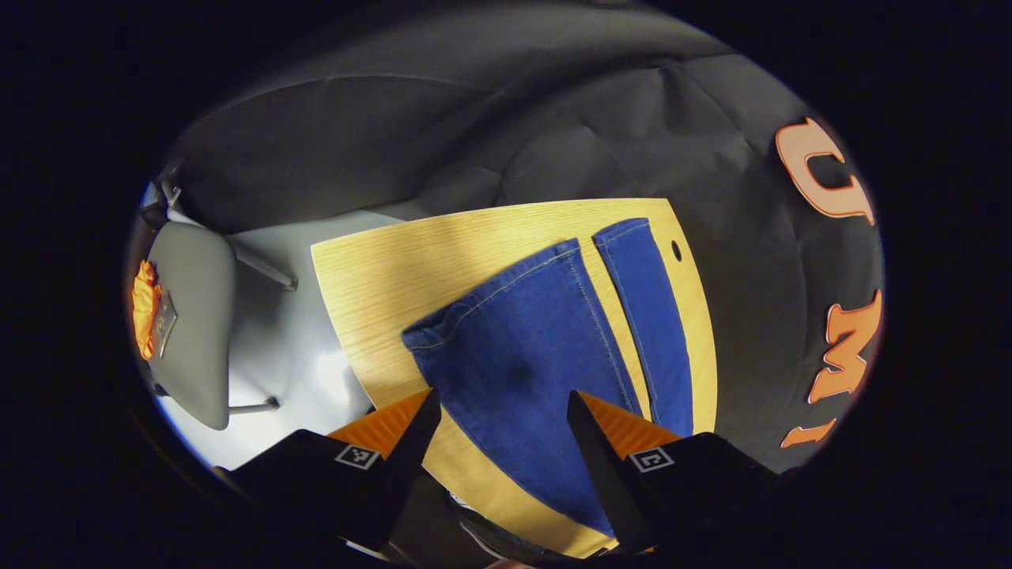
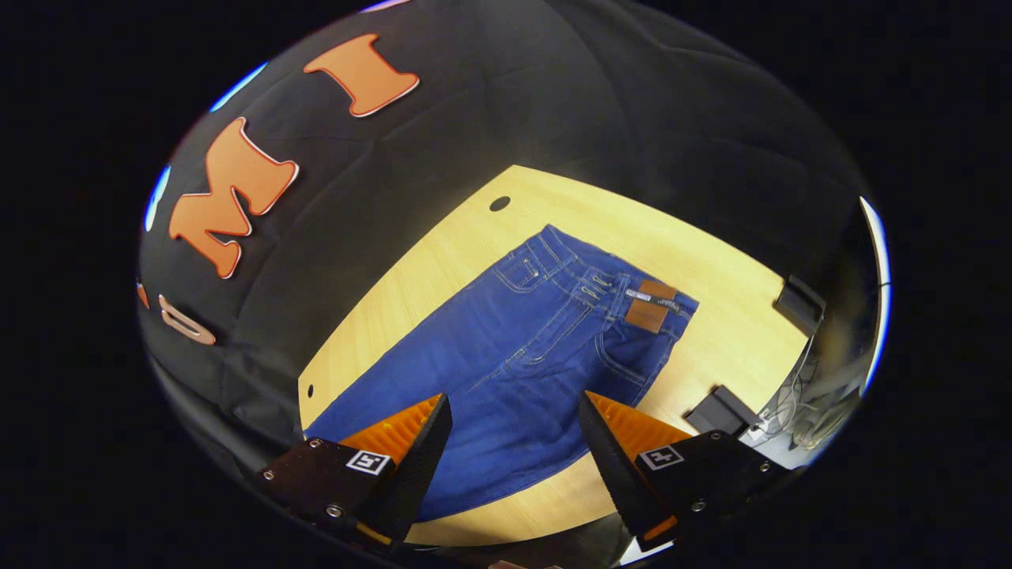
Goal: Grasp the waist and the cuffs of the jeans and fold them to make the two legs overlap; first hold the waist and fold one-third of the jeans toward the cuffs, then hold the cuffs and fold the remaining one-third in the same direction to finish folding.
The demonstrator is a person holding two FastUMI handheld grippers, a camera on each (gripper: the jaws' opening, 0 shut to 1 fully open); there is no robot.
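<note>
While the jeans lie flat on the table, left gripper hovers spread, empty; right gripper likewise.

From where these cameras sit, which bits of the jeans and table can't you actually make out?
- Left gripper view: the jeans run behind the left gripper, waist cut off.
- Right gripper view: cuffs lie below the right gripper, out of frame.
- Waist patch: too small to read.

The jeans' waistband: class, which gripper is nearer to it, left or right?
Right. The right gripper hovers open facing the waistband; the left gripper hovers open over the legs, facing the cuffs.
</note>
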